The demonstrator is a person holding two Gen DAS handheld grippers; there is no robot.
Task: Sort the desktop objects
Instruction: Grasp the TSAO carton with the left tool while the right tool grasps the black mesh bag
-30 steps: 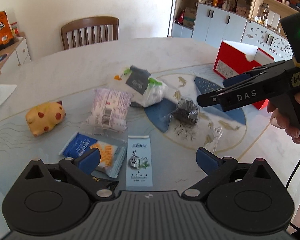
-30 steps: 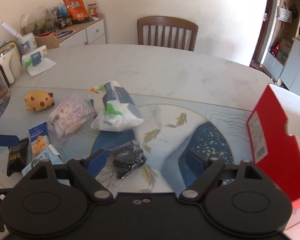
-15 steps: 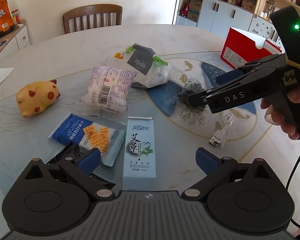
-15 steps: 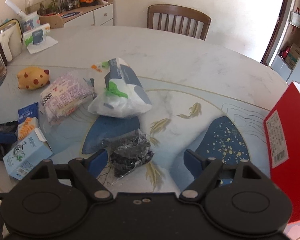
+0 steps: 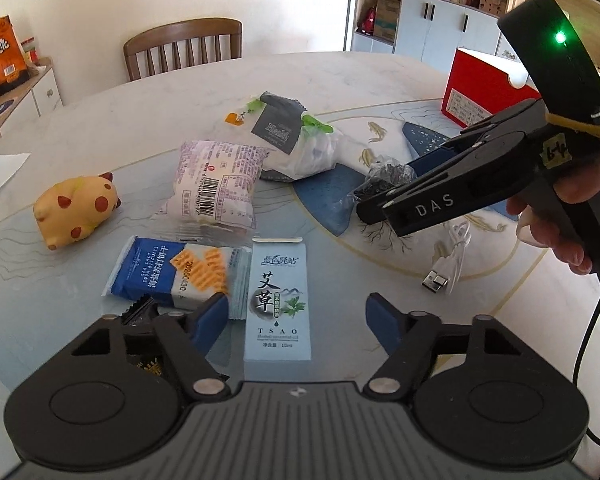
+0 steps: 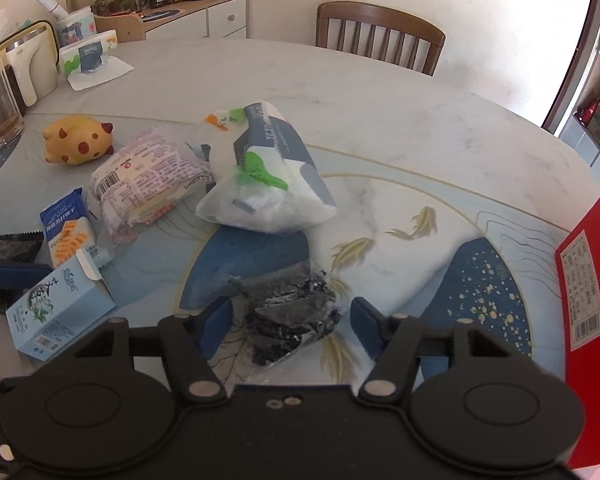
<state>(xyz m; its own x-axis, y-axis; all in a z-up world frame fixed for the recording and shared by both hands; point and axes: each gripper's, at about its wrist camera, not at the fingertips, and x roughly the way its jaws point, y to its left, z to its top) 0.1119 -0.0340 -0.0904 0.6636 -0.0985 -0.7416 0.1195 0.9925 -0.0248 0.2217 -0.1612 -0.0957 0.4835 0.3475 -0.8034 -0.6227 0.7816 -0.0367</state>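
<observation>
Left tool (image 5: 294, 312) closing around pale-blue "TSAO" box (image 5: 278, 294), untouched; right tool (image 6: 290, 316) closing around black packet (image 6: 292, 314), untouched.

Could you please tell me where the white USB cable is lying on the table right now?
In the left wrist view the white USB cable lies on the table's right side, just below the right gripper and right of the light blue herbal oil box.

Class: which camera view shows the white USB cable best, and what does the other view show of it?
The left wrist view shows it best: the USB cable lies in full sight on the table, plug end nearest the camera. The right wrist view shows nothing of it.
</observation>
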